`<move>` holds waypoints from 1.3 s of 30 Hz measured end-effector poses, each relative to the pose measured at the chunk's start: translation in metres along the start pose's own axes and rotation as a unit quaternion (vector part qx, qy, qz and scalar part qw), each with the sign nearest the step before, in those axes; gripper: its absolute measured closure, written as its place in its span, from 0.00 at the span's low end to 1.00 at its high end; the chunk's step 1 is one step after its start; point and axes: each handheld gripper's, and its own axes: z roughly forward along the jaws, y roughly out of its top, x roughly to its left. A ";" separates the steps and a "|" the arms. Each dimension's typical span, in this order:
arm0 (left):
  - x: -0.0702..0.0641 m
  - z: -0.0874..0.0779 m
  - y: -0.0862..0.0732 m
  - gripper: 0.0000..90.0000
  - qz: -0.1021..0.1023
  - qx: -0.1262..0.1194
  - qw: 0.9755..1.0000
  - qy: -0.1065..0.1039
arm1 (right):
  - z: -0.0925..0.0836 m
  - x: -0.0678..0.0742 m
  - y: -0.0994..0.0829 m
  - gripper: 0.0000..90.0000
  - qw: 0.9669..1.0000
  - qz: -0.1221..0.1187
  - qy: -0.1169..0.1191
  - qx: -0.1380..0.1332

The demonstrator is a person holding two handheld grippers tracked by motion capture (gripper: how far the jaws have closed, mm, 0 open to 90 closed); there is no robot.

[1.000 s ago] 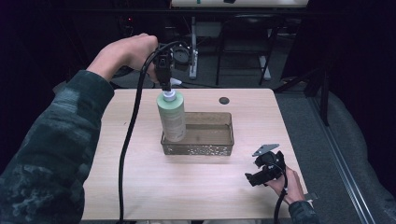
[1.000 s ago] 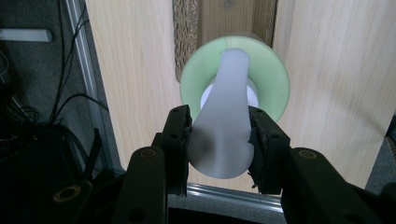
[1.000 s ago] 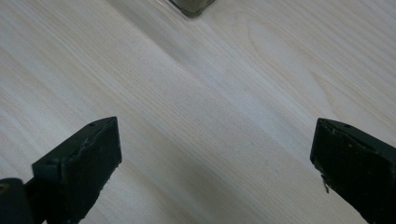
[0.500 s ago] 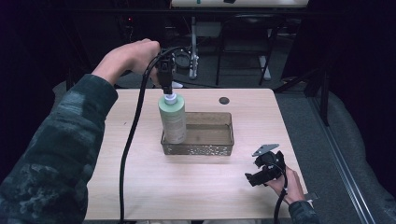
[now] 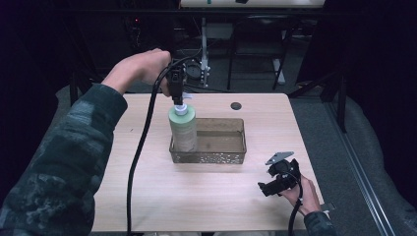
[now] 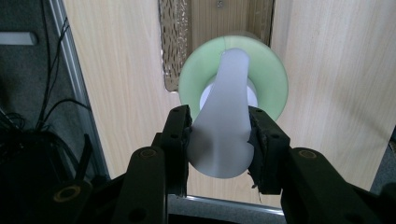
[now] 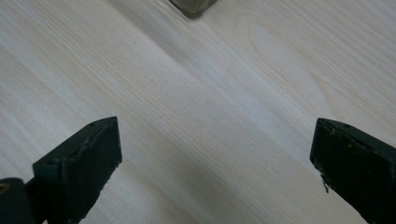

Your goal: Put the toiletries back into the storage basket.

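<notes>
Green plastic pump bottle (image 5: 182,130), one, upright in a perforated metal tray (image 5: 231,156).
Left gripper (image 6: 219,135) pinches its smooth white pump; right gripper (image 7: 212,158) spread over pale wood desk (image 5: 206,196).

bottle (image 5: 182,129): pale green, showing a white pump (image 6: 223,126)
basket (image 5: 223,156): brownish, perforated wall
table (image 5: 162,196): light wood grain
sleeve (image 5: 59,172): dark green camouflage

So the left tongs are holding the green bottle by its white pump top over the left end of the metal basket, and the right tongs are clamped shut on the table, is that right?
Not quite. The right tongs are open, jaws wide apart with bare table between them, as the right gripper view shows. The rest holds: the left tongs grip the green bottle by its white pump top over the left end of the metal basket.
</notes>
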 end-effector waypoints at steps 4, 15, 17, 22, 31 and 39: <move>0.000 0.005 0.000 0.70 0.001 0.004 1.000 -0.003 | 0.000 0.001 0.000 0.02 1.000 0.002 0.002 -0.001; 0.000 0.020 0.000 0.70 0.003 0.012 1.000 -0.011 | 0.000 0.000 0.000 0.02 1.000 -0.002 -0.001 0.000; 0.000 0.023 -0.001 0.70 0.004 0.013 1.000 -0.012 | 0.000 0.001 0.000 0.02 1.000 0.000 0.000 0.000; 0.000 0.028 -0.002 0.70 0.002 0.011 1.000 -0.016 | 0.000 0.000 0.000 0.02 1.000 -0.001 -0.002 0.000; 0.001 0.036 -0.003 0.70 0.000 0.012 1.000 -0.021 | 0.000 0.000 0.000 0.02 1.000 -0.003 -0.003 0.000; 0.002 0.040 -0.005 0.70 -0.005 0.003 1.000 -0.026 | -0.001 0.000 0.000 0.02 1.000 -0.001 -0.004 0.001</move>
